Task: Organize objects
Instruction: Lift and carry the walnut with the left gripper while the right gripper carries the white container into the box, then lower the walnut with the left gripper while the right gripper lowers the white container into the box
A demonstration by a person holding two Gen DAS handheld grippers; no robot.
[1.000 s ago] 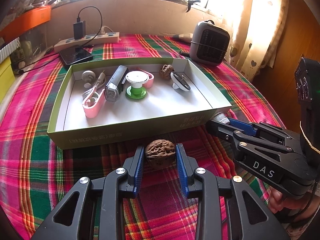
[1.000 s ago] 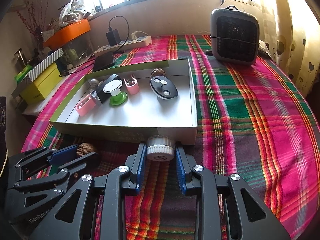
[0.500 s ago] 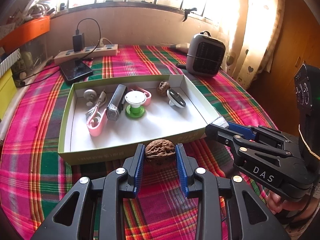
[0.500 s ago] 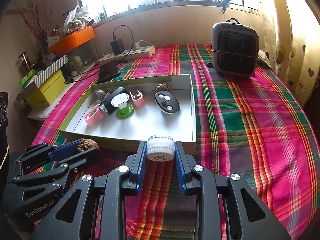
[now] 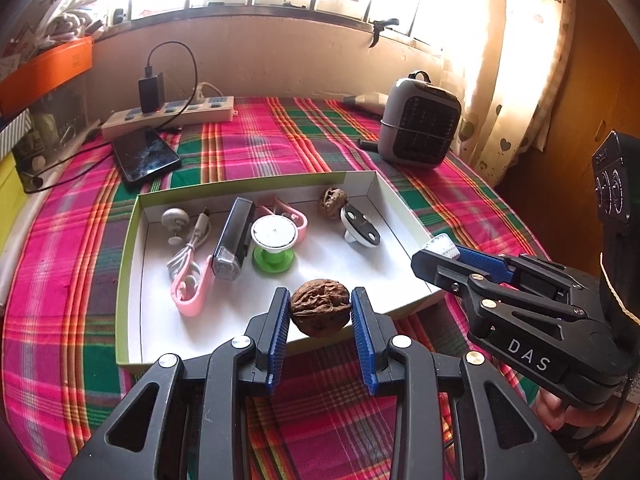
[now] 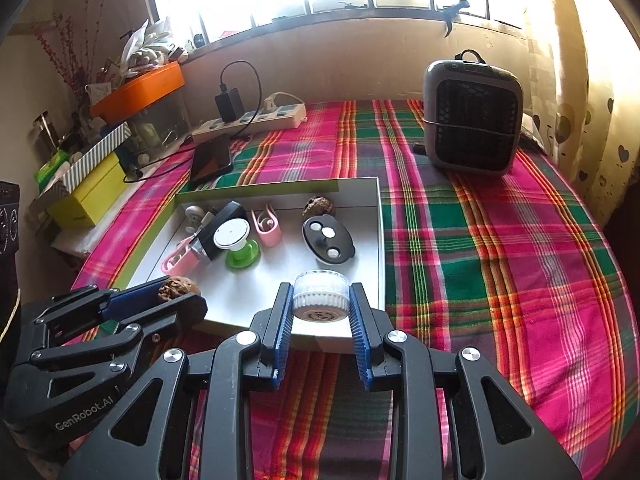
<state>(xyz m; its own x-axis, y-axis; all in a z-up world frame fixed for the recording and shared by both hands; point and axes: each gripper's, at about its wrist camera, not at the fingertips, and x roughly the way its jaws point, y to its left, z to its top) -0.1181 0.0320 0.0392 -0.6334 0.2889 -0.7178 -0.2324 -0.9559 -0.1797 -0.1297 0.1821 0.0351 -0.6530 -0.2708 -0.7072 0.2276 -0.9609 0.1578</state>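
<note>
My left gripper (image 5: 320, 308) is shut on a brown walnut (image 5: 319, 306), held in the air over the near edge of the shallow white tray (image 5: 132, 248). My right gripper (image 6: 320, 304) is shut on a small white ribbed round jar (image 6: 320, 297), also lifted over the tray's near right corner. Each gripper shows in the other's view: the right one (image 5: 440, 250) at the right, the left one (image 6: 176, 290) at the lower left. In the tray lie a second walnut (image 5: 332, 197), a black-and-white oval gadget (image 5: 360, 230), a green-and-white spool (image 5: 274, 244), pink clips and a black light.
The tray sits on a plaid tablecloth (image 6: 500, 240). A grey heater (image 6: 472, 118) stands at the back right. A phone (image 5: 146, 158) and a power strip (image 5: 168, 116) with charger lie behind the tray. Boxes (image 6: 88, 196) crowd the left edge.
Both grippers have risen with their loads and moved toward the tray; the walnut and the jar now hang over its near edge instead of in front of it.
</note>
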